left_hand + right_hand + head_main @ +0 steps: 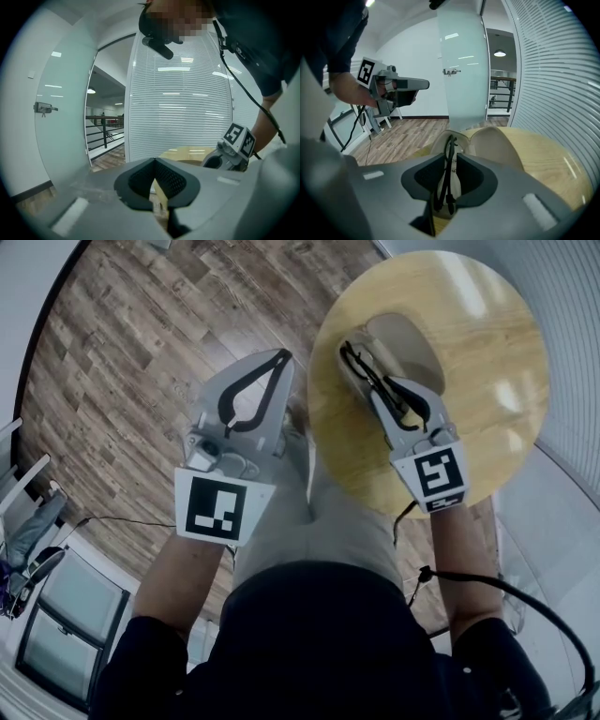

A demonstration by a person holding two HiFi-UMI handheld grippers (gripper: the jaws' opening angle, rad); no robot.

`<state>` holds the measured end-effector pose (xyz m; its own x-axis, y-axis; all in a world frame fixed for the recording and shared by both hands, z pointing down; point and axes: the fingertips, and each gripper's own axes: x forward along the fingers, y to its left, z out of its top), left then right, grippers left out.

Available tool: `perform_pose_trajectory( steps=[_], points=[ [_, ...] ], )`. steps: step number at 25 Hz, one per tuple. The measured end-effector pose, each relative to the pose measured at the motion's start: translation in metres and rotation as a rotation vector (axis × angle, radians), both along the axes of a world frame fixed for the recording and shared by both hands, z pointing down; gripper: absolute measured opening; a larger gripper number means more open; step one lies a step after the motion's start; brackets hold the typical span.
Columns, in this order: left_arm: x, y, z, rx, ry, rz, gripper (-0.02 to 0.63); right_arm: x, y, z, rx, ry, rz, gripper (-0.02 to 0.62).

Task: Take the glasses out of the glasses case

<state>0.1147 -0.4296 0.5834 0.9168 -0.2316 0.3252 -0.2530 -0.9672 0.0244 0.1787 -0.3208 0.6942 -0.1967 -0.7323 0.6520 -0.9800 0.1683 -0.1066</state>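
Over the case (pixel 414 341), right hand-held gripper (pixel 449 176) seemingly clamped on glasses (pixel 450 149); left hand-held gripper (pixel 279 360) closed, empty, off-table.

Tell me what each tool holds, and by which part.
Right tool pinches the folded glasses across their black frame, above the open case. Left tool holds nothing.

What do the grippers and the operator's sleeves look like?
Left gripper and right gripper: grey bodies, black textured pads, each with a white cube bearing black square markers. A black cable runs back along the right forearm. Sleeves are short and dark.
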Motion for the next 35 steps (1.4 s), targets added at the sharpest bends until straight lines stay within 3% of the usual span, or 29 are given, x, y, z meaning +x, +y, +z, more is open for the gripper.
perform_pose_trajectory(
  steps=[12,16,25,35],
  points=[
    [-0.008,0.000,0.001,-0.009,-0.021,-0.035,0.006,-0.002,0.001,0.017,-0.115,-0.043,-0.046,0.083],
    [-0.011,-0.001,-0.002,-0.003,-0.021,-0.051,0.006,-0.007,0.002,0.017,-0.127,-0.068,-0.053,0.037],
    [-0.023,-0.005,-0.022,0.030,-0.008,-0.072,0.006,-0.003,0.004,0.002,-0.082,-0.040,-0.024,0.034],
    [-0.024,-0.001,-0.075,0.090,0.036,-0.065,0.006,0.007,0.011,-0.044,-0.028,-0.008,-0.002,0.034]
  ],
)
